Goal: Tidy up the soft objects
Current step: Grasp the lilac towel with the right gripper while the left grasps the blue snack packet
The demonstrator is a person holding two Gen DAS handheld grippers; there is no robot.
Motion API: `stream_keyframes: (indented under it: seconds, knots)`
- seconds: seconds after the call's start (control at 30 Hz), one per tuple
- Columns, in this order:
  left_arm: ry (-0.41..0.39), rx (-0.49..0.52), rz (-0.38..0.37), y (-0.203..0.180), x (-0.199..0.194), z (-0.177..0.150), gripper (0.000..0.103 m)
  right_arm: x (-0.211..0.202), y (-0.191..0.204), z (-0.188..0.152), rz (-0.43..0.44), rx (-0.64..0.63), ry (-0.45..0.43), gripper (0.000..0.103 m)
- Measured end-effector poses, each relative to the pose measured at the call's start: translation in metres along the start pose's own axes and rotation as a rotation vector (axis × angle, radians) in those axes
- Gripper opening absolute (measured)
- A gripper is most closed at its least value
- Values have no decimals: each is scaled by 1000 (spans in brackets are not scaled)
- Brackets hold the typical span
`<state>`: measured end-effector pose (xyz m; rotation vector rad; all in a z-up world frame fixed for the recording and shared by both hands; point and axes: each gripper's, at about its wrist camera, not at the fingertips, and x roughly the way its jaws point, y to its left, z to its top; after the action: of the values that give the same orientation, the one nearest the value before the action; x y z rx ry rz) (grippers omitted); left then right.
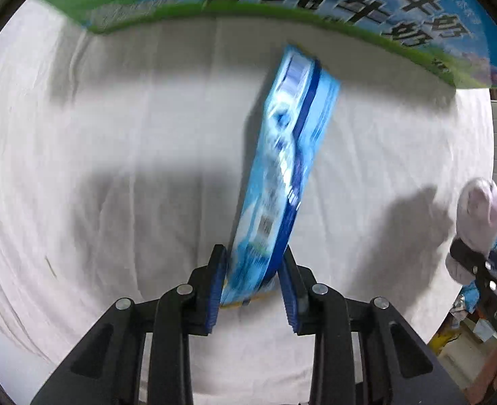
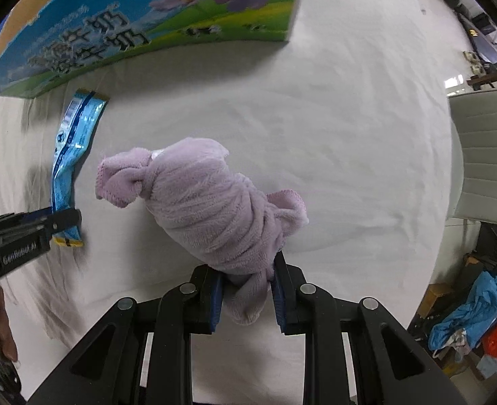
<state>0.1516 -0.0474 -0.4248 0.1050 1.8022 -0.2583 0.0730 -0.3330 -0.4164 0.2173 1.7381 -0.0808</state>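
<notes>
1. Left gripper (image 1: 252, 270): fingers clamped on the lower end of a blue packet (image 1: 284, 175), held on edge above the white sheet (image 1: 113, 135) (packet blurred in the left wrist view).
2. Same blue packet (image 2: 71, 155) seen from the right wrist camera at far left, pinched near its yellow-trimmed bottom end by the left gripper (image 2: 59, 219).
3. Right gripper (image 2: 246, 287): fingers clamped on the narrow end of a lilac towel bundle (image 2: 208, 199), raised over the white sheet (image 2: 349, 135).
4. Lilac towel bundle (image 1: 478, 222) also at the right edge of the left wrist view, held in the right gripper (image 1: 464, 256).
5. Printed carton (image 1: 349, 6) standing on the sheet beyond both items; same carton (image 2: 140, 27) at upper left (blue and green, with flowers).
</notes>
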Motion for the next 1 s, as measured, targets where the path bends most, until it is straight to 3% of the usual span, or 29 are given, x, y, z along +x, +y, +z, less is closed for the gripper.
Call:
stream_keyframes:
  seconds: [0.1,0.3,0.33,0.43,0.6,0.7,0.77,0.8,0.87,1.0]
  knots:
    - [-9,-12,30,7,-6,-7,29,3,5,8,7,-17,25,28]
    - [-19,22,65,-29,-19,28,33,15,17,29,-22,-70,80,46]
    - [-19,38,76,-17,-20,34,33,16,18,32,-29,-78,83,48]
    - [-8,82,95,-31,-24,52,36,22,23,38,-46,-105,94,55]
    - [-5,115,138,-54,-25,86,38,35,22,48,-48,-98,117,55]
    - [-29,149,136,-69,-26,92,38,36,22,48,-73,-95,101,49]
    - [-44,143,130,-69,-26,89,28,37,24,43,-84,-104,98,29]
    - [-55,141,131,-72,-29,87,24,37,24,40,-71,-95,103,26]
    - [-67,128,137,-73,-32,80,17,35,24,37,-57,-80,96,23]
    - [-98,96,119,-71,-44,49,13,23,28,27,-29,-63,68,22]
